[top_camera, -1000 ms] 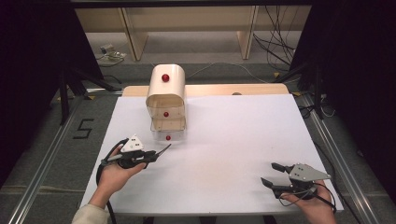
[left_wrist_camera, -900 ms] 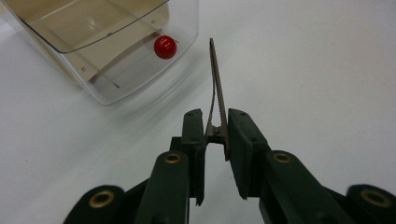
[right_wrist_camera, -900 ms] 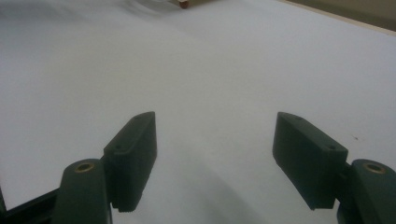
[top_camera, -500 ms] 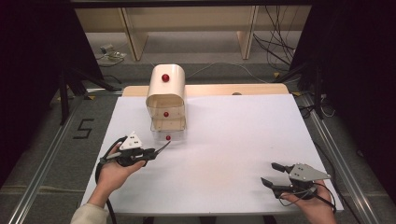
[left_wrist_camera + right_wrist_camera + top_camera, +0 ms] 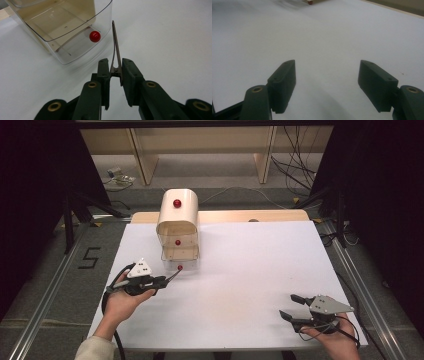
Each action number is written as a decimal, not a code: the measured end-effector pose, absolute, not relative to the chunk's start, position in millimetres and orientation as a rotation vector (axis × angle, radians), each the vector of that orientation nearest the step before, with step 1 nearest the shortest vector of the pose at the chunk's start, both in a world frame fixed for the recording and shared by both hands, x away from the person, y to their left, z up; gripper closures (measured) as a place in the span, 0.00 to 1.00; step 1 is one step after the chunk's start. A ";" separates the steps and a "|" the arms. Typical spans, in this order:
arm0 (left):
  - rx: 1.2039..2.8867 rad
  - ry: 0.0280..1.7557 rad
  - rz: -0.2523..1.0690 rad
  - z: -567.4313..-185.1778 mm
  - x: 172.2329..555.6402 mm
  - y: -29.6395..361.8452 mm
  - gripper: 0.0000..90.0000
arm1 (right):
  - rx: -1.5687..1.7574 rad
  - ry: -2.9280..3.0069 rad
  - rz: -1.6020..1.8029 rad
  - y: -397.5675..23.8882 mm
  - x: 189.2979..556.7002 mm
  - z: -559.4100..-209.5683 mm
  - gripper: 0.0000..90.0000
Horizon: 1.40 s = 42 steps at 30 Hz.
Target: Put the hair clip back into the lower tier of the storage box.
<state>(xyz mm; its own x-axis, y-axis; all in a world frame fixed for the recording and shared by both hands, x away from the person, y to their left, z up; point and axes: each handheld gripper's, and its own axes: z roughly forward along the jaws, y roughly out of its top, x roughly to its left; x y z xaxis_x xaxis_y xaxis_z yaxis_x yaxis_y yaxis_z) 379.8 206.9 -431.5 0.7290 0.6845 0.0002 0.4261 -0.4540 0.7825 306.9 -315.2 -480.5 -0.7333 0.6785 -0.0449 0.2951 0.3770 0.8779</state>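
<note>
A small cream drawer unit (image 5: 177, 227) with clear drawers and red knobs stands at the table's back left. Its bottom drawer (image 5: 67, 32) is pulled out, with its red knob (image 5: 95, 36) facing me. My left gripper (image 5: 157, 281) lies in front of it, shut on a thin toothed metal clip (image 5: 115, 45). The clip's tip (image 5: 175, 275) reaches up close beside the bottom knob (image 5: 180, 267); I cannot tell whether it touches the drawer. My right gripper (image 5: 292, 307) rests open near the front right corner, with nothing between its pads (image 5: 284, 82).
The white table sheet (image 5: 260, 270) spreads wide between the two grippers. A wooden strip (image 5: 240, 216) runs along the back edge. Cables trail on the floor beyond the table, and a metal rail (image 5: 45, 315) lies along the left side.
My left gripper and its clip have edged slightly away from me, toward the bottom drawer's knob. The right gripper has stayed put.
</note>
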 end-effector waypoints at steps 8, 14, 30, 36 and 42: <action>2.110 0.843 0.411 -428.0 382.2 206.4 0.85 | 0.843 2.243 1.307 -315.2 306.8 -480.4 0.35; 2.107 0.841 0.413 -424.8 384.2 206.1 0.85 | 0.842 2.244 1.305 -315.2 306.7 -480.5 0.35; 2.097 0.844 0.417 -418.8 388.2 203.6 0.85 | 0.842 2.246 1.303 -315.0 306.6 -480.4 0.35; 2.094 0.839 0.419 -415.2 389.7 202.7 0.85 | 0.836 2.247 1.301 -314.8 307.0 -480.6 0.35; 2.095 0.846 0.422 -414.4 390.9 202.8 0.85 | 0.837 2.249 1.302 -314.6 306.7 -480.4 0.35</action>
